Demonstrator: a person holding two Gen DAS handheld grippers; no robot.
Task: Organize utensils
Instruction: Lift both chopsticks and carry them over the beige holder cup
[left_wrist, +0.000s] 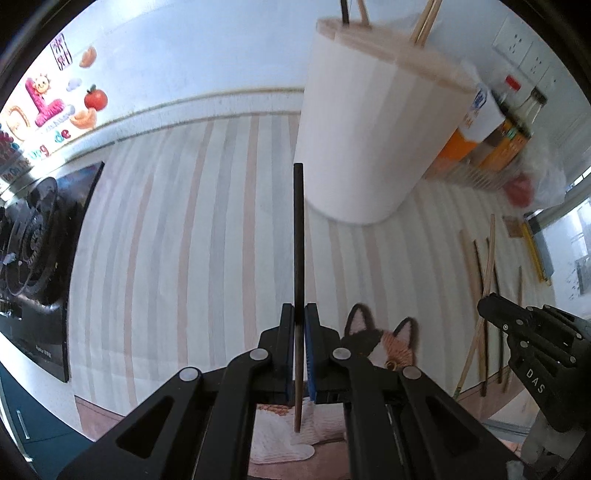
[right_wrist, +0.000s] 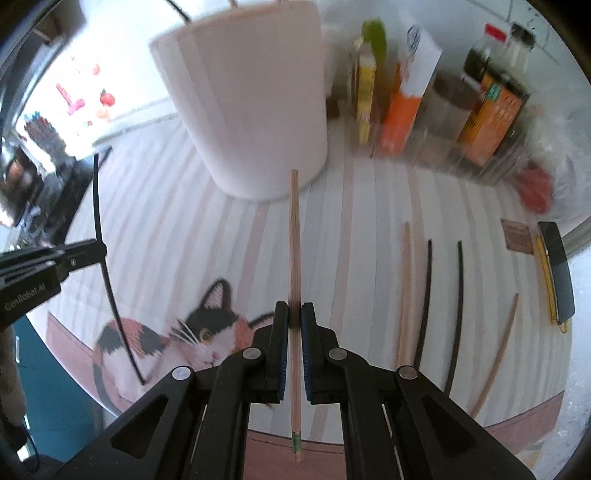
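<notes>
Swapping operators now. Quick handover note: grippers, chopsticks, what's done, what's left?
Left gripper: shut on a dark chopstick.
Right gripper: shut on a light wooden chopstick.
White holder stands ahead on the striped mat, with a few sticks already in it.
Left: drop both held sticks into the holder, then collect the four loose chopsticks lying on the mat to the right.

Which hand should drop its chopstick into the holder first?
Probably left: its dark chopstick tip shows beside the white holder, while the right's wooden chopstick ends below it. Both fingers are clamped; close call.
</notes>
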